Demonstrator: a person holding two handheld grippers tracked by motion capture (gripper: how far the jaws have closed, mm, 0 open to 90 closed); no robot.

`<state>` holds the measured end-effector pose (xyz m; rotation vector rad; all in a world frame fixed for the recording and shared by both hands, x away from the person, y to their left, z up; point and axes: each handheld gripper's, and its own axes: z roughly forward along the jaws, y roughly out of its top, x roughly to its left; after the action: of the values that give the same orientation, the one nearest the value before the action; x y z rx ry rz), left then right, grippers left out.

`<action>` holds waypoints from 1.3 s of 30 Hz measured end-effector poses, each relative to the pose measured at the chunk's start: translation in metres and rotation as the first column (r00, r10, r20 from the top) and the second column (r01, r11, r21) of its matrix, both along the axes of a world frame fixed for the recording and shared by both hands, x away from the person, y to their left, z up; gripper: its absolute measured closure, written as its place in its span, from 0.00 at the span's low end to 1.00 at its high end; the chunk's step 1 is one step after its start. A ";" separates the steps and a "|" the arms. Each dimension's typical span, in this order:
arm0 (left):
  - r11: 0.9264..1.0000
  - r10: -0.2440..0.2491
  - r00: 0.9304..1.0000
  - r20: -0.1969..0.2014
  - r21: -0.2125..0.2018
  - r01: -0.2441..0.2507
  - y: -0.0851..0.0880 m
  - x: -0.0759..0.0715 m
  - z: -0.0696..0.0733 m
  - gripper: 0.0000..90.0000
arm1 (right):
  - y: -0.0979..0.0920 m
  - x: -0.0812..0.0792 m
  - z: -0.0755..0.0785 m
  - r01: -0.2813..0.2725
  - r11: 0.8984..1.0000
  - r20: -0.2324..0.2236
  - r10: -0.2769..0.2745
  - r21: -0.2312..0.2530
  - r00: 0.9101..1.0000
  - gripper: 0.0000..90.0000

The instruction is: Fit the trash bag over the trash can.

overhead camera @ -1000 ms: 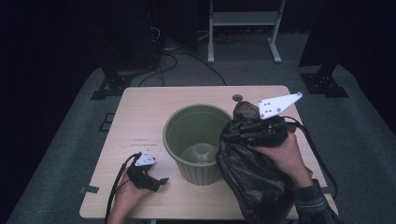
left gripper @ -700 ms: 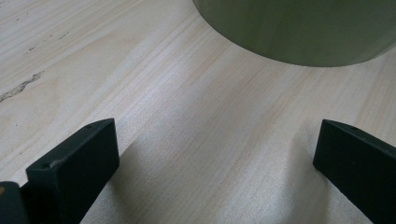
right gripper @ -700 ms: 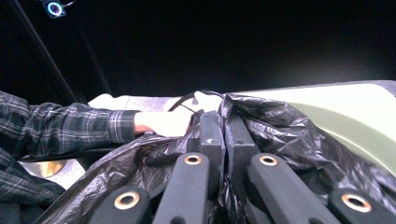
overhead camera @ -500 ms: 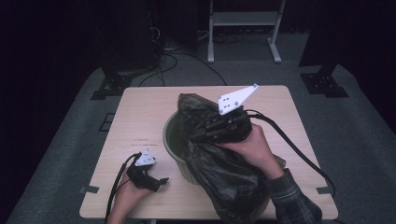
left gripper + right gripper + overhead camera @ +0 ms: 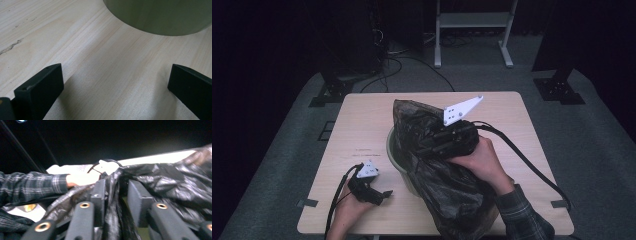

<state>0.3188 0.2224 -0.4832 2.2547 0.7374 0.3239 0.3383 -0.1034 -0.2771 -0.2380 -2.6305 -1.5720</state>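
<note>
Your right tongs [image 5: 432, 142] carried the crinkled black plastic bag [image 5: 447, 185] over the round green bin [image 5: 393, 152], jaws just loosening around it; left tongs [image 5: 112, 87] gape wide on the worktop [image 5: 362, 125].

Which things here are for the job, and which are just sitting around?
For the job:
black bag, draped over the bin
green bin
right claw, bag between its jaws, which have just been opening
left claw, open, resting on the table

Just sitting around:
white stand
floor cables
</note>
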 end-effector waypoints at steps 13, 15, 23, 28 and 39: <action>1.000 0.000 1.000 0.000 0.000 0.000 0.000 0.000 0.000 0.00 | -0.039 0.011 -0.002 0.188 0.982 0.040 -0.187 -0.019 0.981 0.62; 1.000 0.000 1.000 0.000 0.000 0.000 0.000 0.000 0.000 0.00 | -0.042 0.018 -0.004 0.231 0.973 0.049 -0.229 -0.031 0.972 0.63; 1.000 0.000 1.000 0.000 0.000 0.000 0.000 0.000 0.000 0.00 | -0.046 0.043 -0.011 0.323 0.945 0.063 -0.320 -0.043 0.945 0.62; 1.000 0.000 1.000 0.000 0.000 0.000 0.000 0.000 0.000 0.00 | -0.046 0.053 -0.012 0.336 0.942 0.075 -0.333 -0.023 0.940 0.73; 1.000 -0.007 1.000 0.016 -0.010 0.007 0.004 -0.001 0.008 0.00 | -0.045 0.066 -0.017 0.308 0.951 0.067 -0.307 -0.012 0.949 0.97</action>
<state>0.3173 0.2264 -0.4751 2.2427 0.7212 0.3339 0.4046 -0.1482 -0.2943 -0.6380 -2.7690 -1.6602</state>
